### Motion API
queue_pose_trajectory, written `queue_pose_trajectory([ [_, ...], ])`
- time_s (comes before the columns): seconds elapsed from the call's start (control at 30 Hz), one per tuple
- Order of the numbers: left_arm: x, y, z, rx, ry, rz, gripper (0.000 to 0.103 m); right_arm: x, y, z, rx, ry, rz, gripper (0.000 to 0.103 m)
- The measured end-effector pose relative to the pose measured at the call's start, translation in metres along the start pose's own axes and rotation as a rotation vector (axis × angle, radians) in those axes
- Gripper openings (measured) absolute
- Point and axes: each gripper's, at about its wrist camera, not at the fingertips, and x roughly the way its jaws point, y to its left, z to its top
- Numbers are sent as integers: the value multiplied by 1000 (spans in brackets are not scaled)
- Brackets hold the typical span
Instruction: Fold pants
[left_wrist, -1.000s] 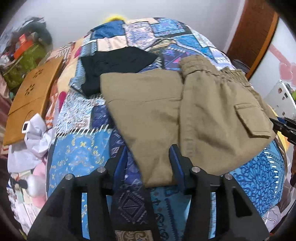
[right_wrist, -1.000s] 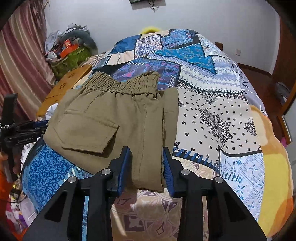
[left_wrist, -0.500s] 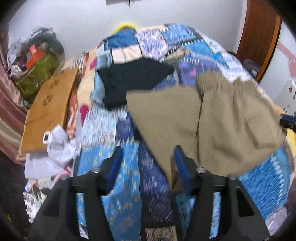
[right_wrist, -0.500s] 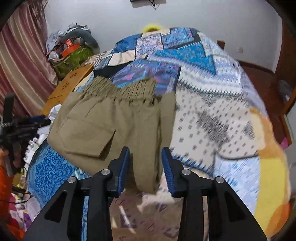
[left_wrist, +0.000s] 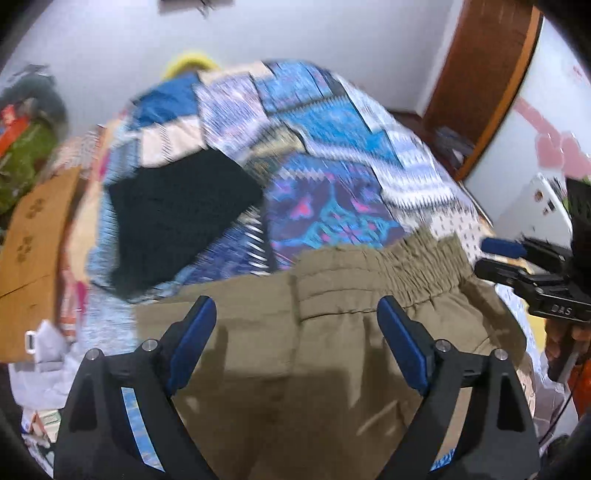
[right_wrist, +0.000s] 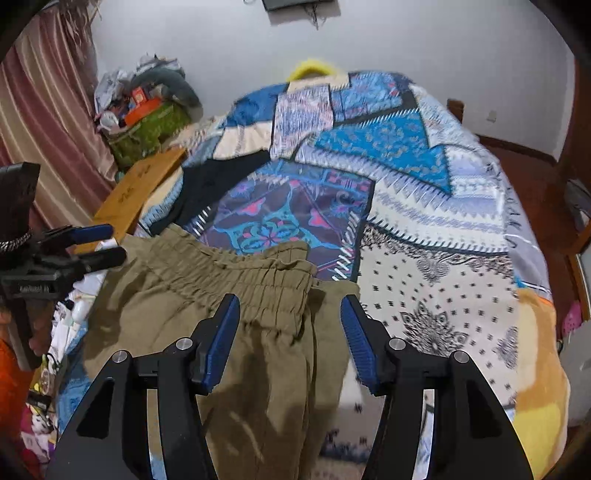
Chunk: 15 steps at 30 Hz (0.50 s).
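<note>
Olive pants lie folded on the patchwork quilt, elastic waistband toward the far side. In the left wrist view my left gripper hovers over them near the waistband. Its jaws are wide and still opening, with cloth below them but nothing pinched. My right gripper shows at the right edge of that view. In the right wrist view the right gripper hangs above the waistband's right end of the pants, jaws opening and gripping nothing. The left gripper reaches in from the left there.
A black garment lies on the quilt beyond the pants. A wooden board leans at the bed's left side, with bags and clutter behind it. A person's hand in an orange sleeve holds each gripper.
Both grippers have left the near edge of the pants and travelled over them toward the waistband. Both pairs of jaws have widened, the left far more.
</note>
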Motion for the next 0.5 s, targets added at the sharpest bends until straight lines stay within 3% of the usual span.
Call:
queue_pose_trajectory([
  [0.03, 6, -3, -1, 5, 16, -2, 89, 10, 1, 1, -12, 18, 1, 53],
  [0.13, 24, -6, -3, 22, 34, -4, 86, 29, 4, -2, -72, 76, 23, 30],
  [0.17, 25, -5, -3, 23, 17, -3, 76, 30, 3, -3, -85, 72, 15, 30],
  [0.27, 27, 0, -3, 6, -5, -10, 65, 29, 6, -5, -118, 42, -15, 26],
  [0.33, 29, 0, -6, 7, -30, 37, 65, 31, 10, -6, -129, 33, -51, 25],
  [0.5, 28, 7, -6, -39, -31, 8, 65, 32, 19, -1, -182, 52, -109, 26],
])
